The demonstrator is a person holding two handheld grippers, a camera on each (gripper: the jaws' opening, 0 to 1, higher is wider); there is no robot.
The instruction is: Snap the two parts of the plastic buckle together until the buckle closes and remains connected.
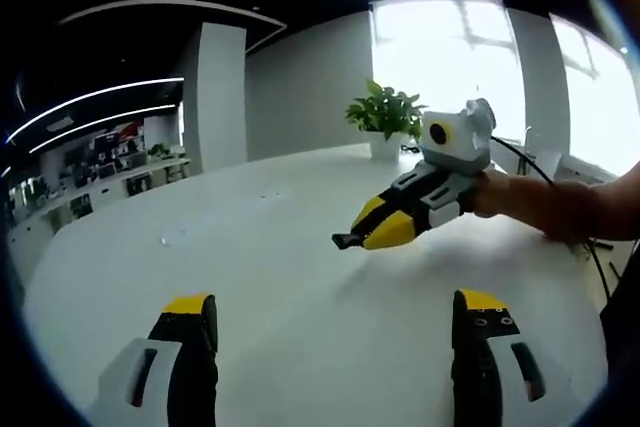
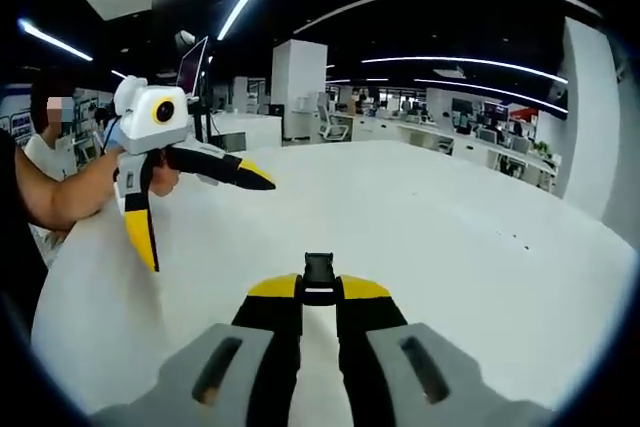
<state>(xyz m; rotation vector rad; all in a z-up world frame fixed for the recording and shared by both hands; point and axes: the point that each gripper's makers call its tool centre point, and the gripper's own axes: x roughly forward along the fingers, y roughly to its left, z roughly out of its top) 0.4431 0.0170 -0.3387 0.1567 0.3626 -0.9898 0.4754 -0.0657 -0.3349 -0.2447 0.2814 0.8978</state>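
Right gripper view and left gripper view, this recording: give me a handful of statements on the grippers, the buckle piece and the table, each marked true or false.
1. The right gripper is shut on a black buckle piece. True.
2. The left gripper is holding the other buckle piece. False: its jaws stand wide apart with nothing between them.
3. A potted plant stands on the far side of the white table. True.
4. The two grippers are touching each other. False: they are held apart above the table.
5. The table is dark wood. False: it is white.
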